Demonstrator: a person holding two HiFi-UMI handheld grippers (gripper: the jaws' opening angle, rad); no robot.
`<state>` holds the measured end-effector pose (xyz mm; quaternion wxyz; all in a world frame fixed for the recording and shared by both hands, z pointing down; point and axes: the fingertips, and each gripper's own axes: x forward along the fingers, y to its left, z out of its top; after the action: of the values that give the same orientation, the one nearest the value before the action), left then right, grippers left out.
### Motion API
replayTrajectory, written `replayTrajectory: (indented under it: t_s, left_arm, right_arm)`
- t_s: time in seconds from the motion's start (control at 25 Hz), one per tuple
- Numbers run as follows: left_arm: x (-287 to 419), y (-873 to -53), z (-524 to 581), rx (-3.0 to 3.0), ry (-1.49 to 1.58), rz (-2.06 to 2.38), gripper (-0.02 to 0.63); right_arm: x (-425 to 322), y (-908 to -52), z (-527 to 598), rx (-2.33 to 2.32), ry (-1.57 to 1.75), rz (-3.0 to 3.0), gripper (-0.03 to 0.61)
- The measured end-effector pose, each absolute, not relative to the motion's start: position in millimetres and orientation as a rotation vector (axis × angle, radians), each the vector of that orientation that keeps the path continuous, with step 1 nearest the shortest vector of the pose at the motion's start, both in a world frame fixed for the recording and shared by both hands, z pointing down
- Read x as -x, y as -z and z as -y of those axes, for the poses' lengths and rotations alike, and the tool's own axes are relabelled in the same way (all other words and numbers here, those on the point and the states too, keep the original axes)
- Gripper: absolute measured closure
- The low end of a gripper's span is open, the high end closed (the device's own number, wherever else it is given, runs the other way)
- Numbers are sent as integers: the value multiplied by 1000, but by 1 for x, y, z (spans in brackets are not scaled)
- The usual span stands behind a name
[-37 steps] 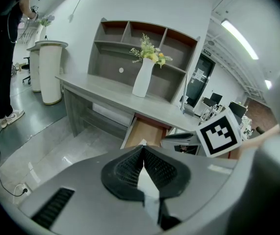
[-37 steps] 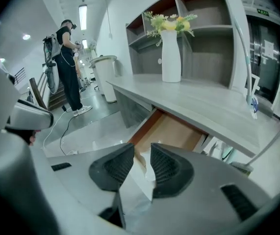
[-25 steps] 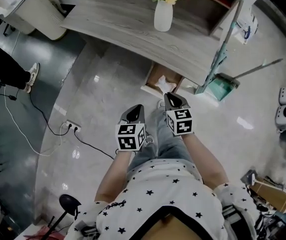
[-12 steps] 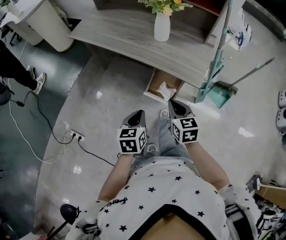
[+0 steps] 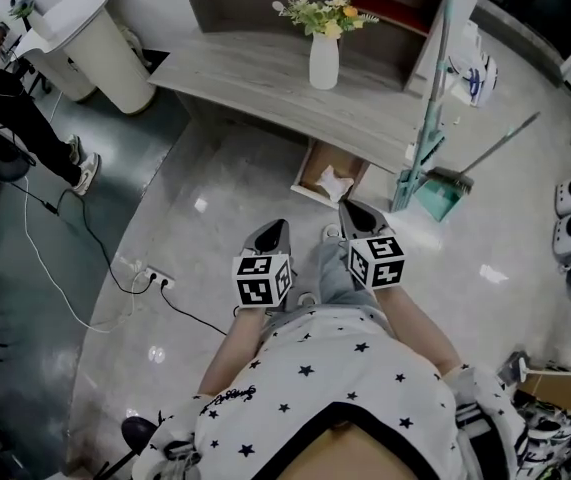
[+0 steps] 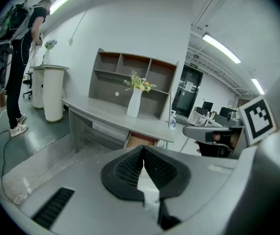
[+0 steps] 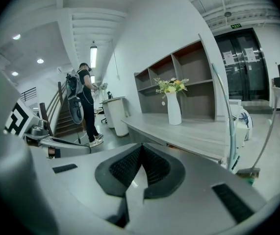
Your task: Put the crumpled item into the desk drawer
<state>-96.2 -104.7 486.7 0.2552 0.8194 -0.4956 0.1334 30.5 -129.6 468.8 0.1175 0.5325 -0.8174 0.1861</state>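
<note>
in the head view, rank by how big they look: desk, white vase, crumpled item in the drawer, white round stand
1. desk
2. white round stand
3. white vase
4. crumpled item, a little smaller than the vase; it lies lower, farther from the camera, so this last pair is unsure.

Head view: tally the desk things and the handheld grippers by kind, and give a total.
Vase: 1
Crumpled item: 1
Open drawer: 1
Grippers: 2, left gripper and right gripper
Total: 5
</note>
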Motion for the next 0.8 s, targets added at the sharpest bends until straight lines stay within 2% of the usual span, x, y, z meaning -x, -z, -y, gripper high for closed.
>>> replayTrajectory:
  t_s: [0.8]
  left_arm:
    - [96,-471,88,-2259,-326,1346,600]
  right_arm:
    - [-23,-455,103,-1518,-466,2428,586]
